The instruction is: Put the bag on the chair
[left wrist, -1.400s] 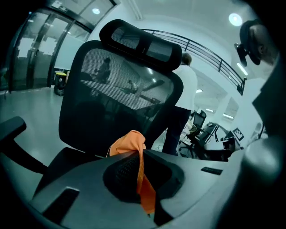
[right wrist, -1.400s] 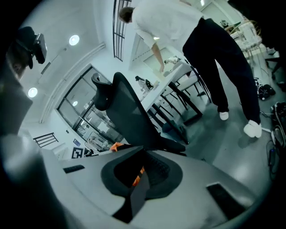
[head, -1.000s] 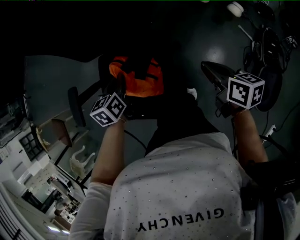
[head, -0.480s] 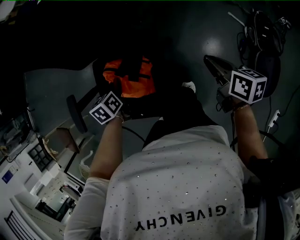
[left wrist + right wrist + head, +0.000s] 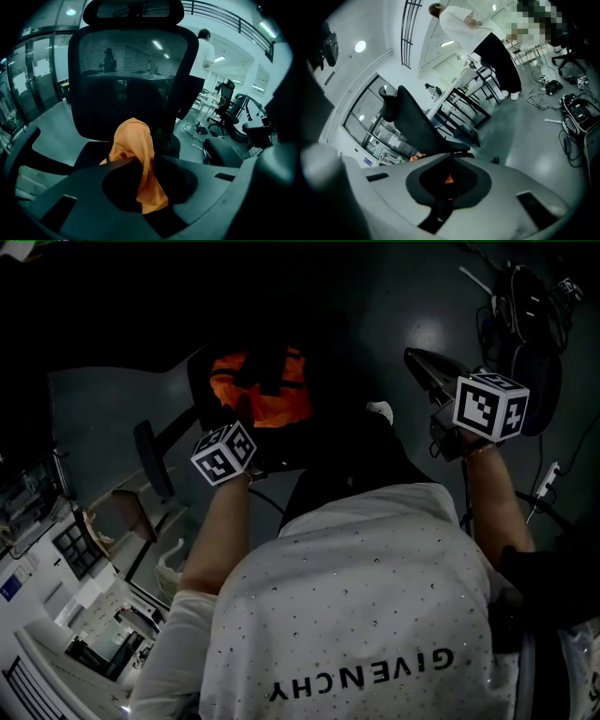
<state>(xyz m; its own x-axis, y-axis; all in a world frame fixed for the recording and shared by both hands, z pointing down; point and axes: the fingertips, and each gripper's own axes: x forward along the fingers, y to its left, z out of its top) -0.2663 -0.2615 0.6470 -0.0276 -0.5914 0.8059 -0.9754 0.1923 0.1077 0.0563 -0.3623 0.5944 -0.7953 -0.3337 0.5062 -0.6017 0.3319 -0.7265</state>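
Left claw (image 5: 140, 185) clenched on bag (image 5: 135, 140) fabric, by chair (image 5: 131, 75). Right claw (image 5: 447, 180) closed, empty. Bag likely soft, light, floppy; hold by a fold or strap.

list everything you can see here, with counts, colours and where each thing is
bag: one, orange, over the seat of the chair, its top pinched by the left jaws
chair: one, black, mesh back with headrest, straight ahead of the person
other chairs: at least two, black, background right in the left gripper view
bystander: one, white top and dark trousers, standing in the background
cables: a tangle, dark, on the floor to the right
floor: grey, glossy
shirt: one, white, on the person, bottom of the head view
left gripper: one, dark, jaws shut on the bag
right gripper: one, pale, jaws together, out to the right, apart from the bag
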